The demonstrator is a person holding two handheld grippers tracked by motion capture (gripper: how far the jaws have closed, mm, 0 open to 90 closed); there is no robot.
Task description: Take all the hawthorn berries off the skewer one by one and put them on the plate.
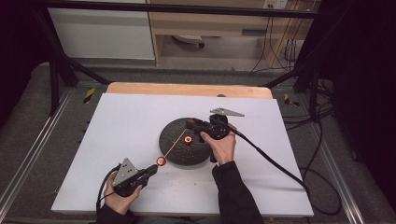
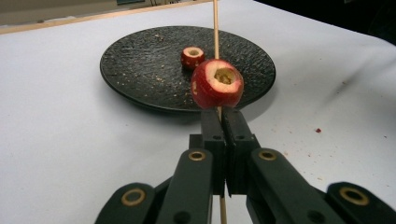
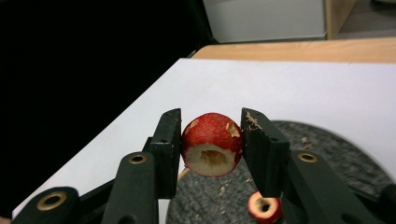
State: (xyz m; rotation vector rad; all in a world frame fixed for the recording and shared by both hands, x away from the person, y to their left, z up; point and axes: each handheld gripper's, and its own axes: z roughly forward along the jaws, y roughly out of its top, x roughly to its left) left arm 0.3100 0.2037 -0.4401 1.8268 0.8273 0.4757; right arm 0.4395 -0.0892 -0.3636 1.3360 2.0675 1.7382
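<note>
High view: L tongs (image 1: pixel 154 169) clamped on skewer (image 1: pixel 173 143), R tongs (image 1: pixel 191 125) on cored fruit (image 3: pixel 212 144).

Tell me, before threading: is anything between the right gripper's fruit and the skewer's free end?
Nothing visible. Beyond the held fruit, the skewer is bare down to its threaded fruit; the loose fruit lies aside on the plate.

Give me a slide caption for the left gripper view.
Left gripper shut on a skewer bearing one cored red fruit, another on the black plate.
</note>
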